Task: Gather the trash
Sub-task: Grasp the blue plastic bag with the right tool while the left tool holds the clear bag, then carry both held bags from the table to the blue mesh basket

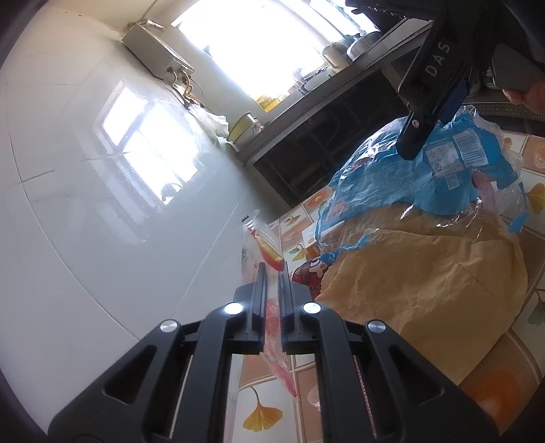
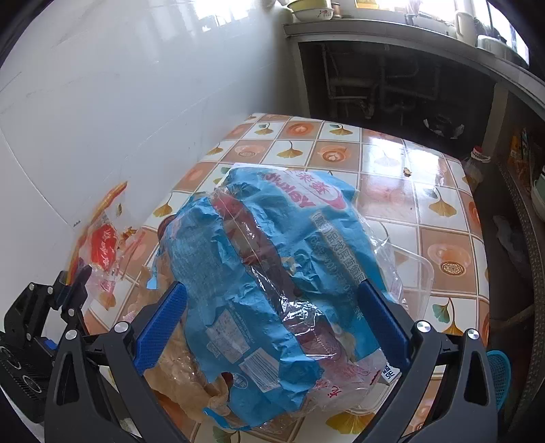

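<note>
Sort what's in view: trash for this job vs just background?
Job:
- red-and-clear wrapper, pinched in the left gripper
- blue plastic bag, between the open right gripper fingers
- tan paper bag beneath it

Background:
- enamel bowls on the counter
- white kettle
- tiled tablecloth

Crumpled blue wrapper (image 2: 272, 272) atop tan paper (image 1: 425, 272).
</note>
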{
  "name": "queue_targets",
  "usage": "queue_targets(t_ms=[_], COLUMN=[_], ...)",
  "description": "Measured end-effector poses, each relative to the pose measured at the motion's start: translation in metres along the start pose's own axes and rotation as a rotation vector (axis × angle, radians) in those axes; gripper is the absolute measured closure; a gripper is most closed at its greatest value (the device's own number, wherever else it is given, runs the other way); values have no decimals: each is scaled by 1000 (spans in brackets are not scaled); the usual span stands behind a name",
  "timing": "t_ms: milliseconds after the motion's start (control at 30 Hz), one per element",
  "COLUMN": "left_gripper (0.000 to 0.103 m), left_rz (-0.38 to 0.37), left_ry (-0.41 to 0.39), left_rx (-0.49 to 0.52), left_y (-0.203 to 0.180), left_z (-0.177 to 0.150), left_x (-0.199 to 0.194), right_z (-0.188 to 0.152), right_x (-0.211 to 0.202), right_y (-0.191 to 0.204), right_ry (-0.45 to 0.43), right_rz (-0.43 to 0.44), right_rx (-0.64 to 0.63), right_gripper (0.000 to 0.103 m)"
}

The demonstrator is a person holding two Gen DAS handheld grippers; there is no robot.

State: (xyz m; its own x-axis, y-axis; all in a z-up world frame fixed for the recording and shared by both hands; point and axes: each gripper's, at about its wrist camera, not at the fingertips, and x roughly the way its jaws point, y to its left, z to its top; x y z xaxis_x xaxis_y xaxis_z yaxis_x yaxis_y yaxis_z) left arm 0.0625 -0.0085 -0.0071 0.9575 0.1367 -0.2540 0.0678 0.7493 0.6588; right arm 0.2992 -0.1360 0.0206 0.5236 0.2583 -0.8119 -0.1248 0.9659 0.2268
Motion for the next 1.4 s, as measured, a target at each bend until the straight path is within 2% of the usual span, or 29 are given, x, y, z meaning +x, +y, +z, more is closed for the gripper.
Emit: queue_targets(t_ms=[67, 100, 567, 733, 1100, 1400], left_gripper=[98, 98, 98, 98, 98, 98], left_rz=[0, 1, 17, 29, 95, 179], left_ry=[-3, -5, -15, -19, -46, -91], left_rx=[-2, -2, -13, -16, -38, -76], left_y=[1, 1, 3, 3, 10, 28], left_z=[1, 1, 1, 2, 7, 19], left_x=[1, 0, 2, 0, -6, -16], right_z=[-3, -4, -8, -8, -11, -20], right_x=[-1, -2, -6, -24, -83, -118], right_y=[3, 3, -9, -18, -41, -52], right_ry=[3, 1, -13, -83, -300, -419], right_rz=[-21, -24, -9, -4, 50, 73], right_rx=[-17, -16, 37, 72, 165, 212], right_gripper=[21, 23, 90, 97, 97, 97])
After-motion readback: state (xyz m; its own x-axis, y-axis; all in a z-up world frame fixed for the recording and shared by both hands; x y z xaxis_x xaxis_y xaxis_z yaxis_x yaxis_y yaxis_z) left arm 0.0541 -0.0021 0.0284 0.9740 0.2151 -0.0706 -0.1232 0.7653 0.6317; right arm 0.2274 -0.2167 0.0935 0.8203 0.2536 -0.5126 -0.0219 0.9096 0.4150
